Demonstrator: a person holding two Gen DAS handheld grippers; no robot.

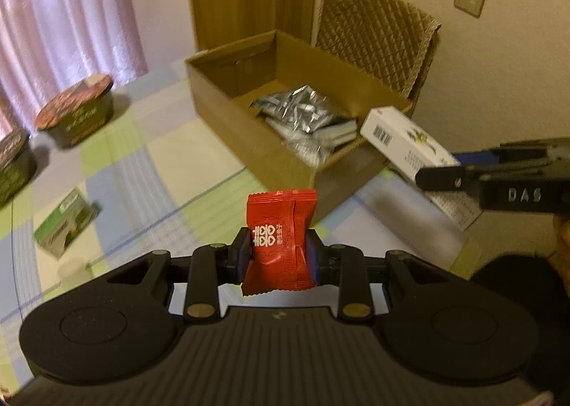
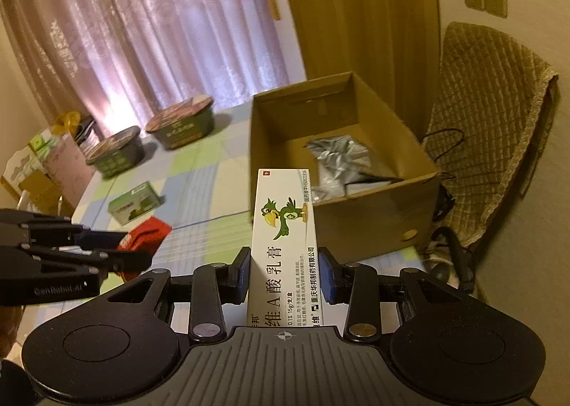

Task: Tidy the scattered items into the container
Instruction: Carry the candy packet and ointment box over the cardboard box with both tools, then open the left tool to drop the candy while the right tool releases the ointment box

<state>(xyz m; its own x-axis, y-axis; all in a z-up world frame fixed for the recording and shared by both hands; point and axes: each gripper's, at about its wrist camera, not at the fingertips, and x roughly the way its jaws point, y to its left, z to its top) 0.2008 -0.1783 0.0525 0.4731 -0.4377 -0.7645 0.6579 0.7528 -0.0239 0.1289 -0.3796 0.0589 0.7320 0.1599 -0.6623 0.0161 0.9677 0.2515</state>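
Silver packets [image 1: 302,110] already lie in the cardboard box [image 1: 228,92]. Your left gripper [image 1: 279,253] clamps a red sachet [image 1: 279,242] short of the box; your right gripper [image 2: 283,270] clamps a white ointment carton [image 2: 285,228] near its rim. Beyond the box, a green carton [image 2: 133,206] and two bowls [image 2: 181,124] remain on the desk [image 1: 171,164].

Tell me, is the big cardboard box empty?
No. The cardboard box is open on top, and shiny silver packets already lie on its floor.

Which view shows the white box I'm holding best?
Right wrist: the white box stands front-on in the right gripper, parrot print and text readable. Left wrist shows the white box only obliquely, barcode end, blurred, near the carton.
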